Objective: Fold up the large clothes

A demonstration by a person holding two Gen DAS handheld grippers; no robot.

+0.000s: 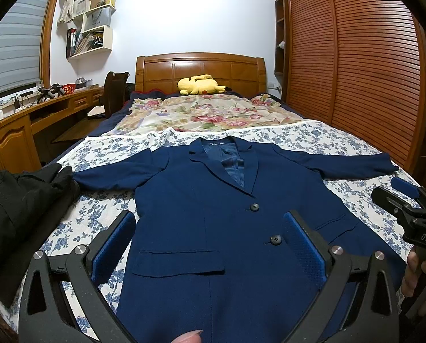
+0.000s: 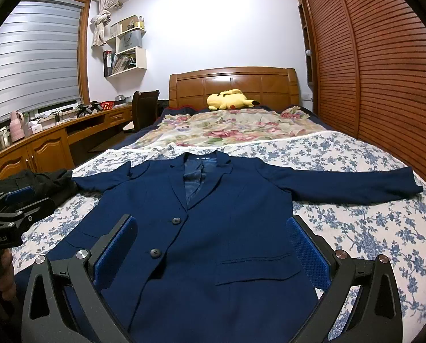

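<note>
The left gripper (image 1: pixel 210 245) and right gripper (image 2: pixel 211 250) hover spread wide and empty over the navy jacket (image 1: pixel 201 200), lying flat on the bed (image 2: pixel 370 228) toward twelve o'clock. Its smooth lining could let a fold slide; the black clothes (image 1: pixel 21 200) at nine o'clock could snag the sleeve.
</note>
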